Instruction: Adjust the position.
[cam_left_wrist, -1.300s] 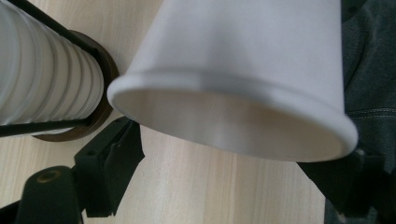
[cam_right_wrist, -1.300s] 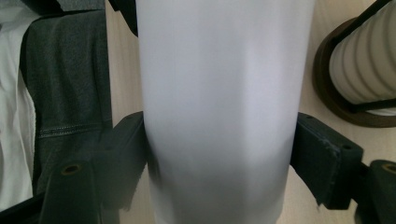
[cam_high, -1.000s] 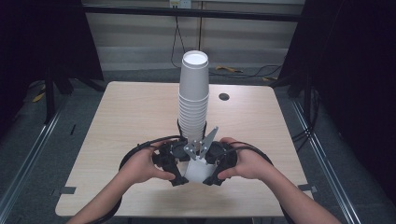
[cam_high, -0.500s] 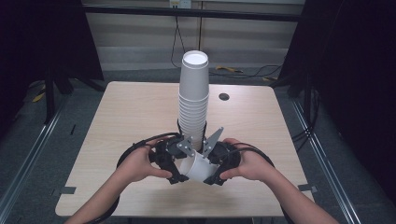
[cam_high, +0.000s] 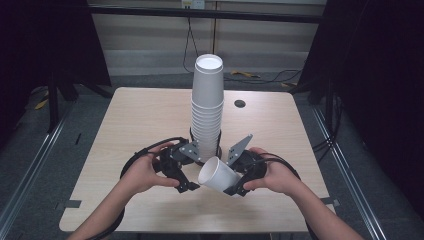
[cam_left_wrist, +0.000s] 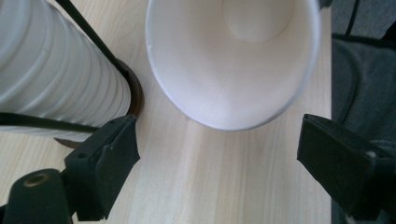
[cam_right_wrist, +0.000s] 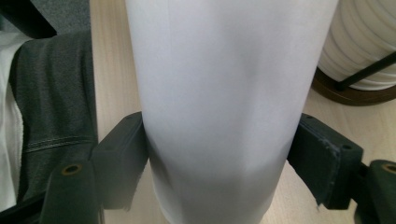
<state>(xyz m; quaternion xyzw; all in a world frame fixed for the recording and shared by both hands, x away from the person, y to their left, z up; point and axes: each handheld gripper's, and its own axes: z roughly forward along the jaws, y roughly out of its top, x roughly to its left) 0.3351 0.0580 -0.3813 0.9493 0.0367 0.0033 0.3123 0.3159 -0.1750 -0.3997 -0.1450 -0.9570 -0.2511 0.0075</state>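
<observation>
One paper cup pinched in the right hand-held gripper, clear of the spread left hand-held gripper.

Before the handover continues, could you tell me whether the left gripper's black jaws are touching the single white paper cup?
Apart: in the left gripper view, bare table separates the cup from both jaws.

Light wooden table, tall stack of white cups on it.
</observation>
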